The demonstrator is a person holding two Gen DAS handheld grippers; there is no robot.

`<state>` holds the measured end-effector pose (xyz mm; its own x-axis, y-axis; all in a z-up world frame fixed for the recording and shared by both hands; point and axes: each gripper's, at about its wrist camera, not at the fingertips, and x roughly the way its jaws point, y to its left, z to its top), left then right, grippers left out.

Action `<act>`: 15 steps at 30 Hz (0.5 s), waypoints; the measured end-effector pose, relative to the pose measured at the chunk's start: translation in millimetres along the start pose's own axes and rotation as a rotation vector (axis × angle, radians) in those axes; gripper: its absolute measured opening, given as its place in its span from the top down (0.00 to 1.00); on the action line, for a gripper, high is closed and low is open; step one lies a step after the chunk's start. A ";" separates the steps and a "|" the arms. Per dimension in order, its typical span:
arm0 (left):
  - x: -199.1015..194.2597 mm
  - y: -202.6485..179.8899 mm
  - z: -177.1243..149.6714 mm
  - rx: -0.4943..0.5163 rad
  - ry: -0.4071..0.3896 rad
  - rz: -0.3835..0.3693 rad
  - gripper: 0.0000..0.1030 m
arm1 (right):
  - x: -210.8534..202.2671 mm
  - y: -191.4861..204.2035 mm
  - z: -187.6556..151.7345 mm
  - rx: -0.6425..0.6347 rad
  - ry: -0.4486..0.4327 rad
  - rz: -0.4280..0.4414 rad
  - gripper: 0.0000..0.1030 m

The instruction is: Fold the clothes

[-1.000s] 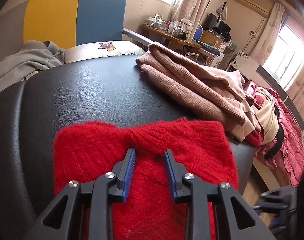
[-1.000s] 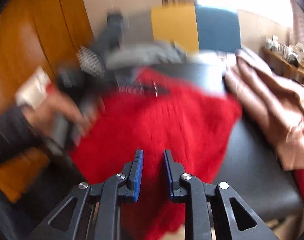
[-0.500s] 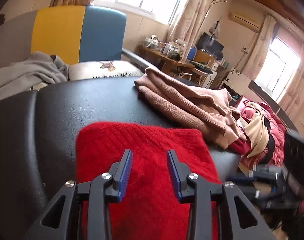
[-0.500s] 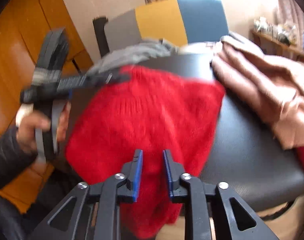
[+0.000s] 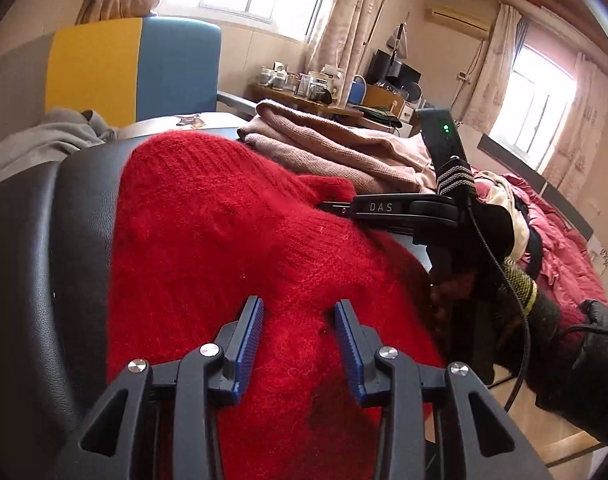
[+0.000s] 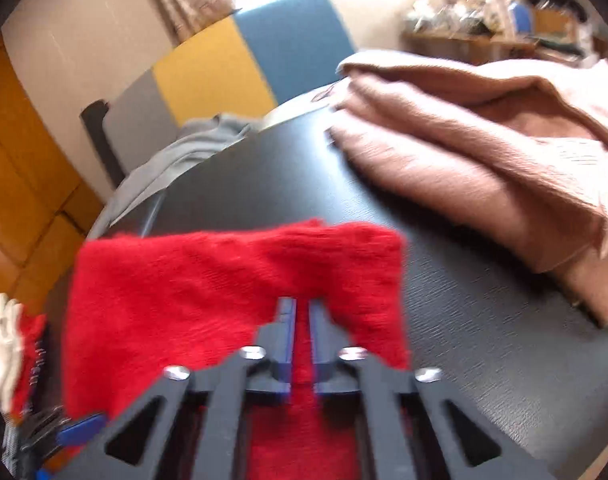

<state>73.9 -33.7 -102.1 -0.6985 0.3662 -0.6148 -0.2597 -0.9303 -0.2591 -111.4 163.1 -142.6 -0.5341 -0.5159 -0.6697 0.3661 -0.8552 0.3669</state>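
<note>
A fluffy red sweater (image 5: pixel 208 240) lies bunched on a black padded surface (image 5: pixel 76 220). My left gripper (image 5: pixel 298 316) rests on its near part, open, with a hump of red knit between the fingers and no visible pinch. In the left wrist view my right gripper (image 5: pixel 328 205) bites the sweater's right side. In the right wrist view the right gripper (image 6: pixel 300 312) is shut on a strip of the red sweater (image 6: pixel 224 280), whose near edge is raised. One of the left gripper's blue pads (image 6: pixel 80 427) shows at the lower left.
A folded pink-brown knit (image 5: pixel 324 148) (image 6: pixel 484 140) lies at the far right of the surface. A grey garment (image 5: pixel 32 140) is draped on the yellow and blue chair (image 5: pixel 144 68) behind. Red and cream clothes (image 5: pixel 544 216) are heaped beyond the right edge. A dark sleeve (image 5: pixel 600 352) is at the right.
The right jaws have closed on the red sweater, and that gripper has rolled and moved in at the sweater's right side. The left gripper moved further onto the sweater, which is now bunched higher.
</note>
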 end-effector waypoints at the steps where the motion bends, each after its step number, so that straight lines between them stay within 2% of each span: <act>1: 0.2 1.7 -0.2 -0.018 -0.007 -0.006 0.64 | 1.1 -3.4 -1.6 0.007 -0.021 0.001 1.00; 6: -10.2 3.9 4.8 -0.053 -0.020 -0.022 0.64 | -0.4 8.2 -0.5 -0.064 -0.020 -0.029 0.99; 8: -26.2 10.8 13.4 -0.087 -0.057 -0.041 0.64 | -4.6 11.1 -2.9 -0.067 -0.027 -0.027 0.99; 10: -46.8 20.4 26.7 -0.100 -0.120 -0.024 0.64 | -1.3 11.7 0.0 -0.069 -0.035 -0.025 0.98; 15: -55.7 43.3 70.4 -0.078 -0.142 -0.012 0.63 | -2.1 9.9 -2.7 -0.078 -0.039 -0.031 0.98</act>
<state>54.6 -95.9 -26.6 -0.7843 0.3659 -0.5010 -0.2199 -0.9191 -0.3269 -104.6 155.9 -139.3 -0.5746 -0.4922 -0.6539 0.4061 -0.8651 0.2943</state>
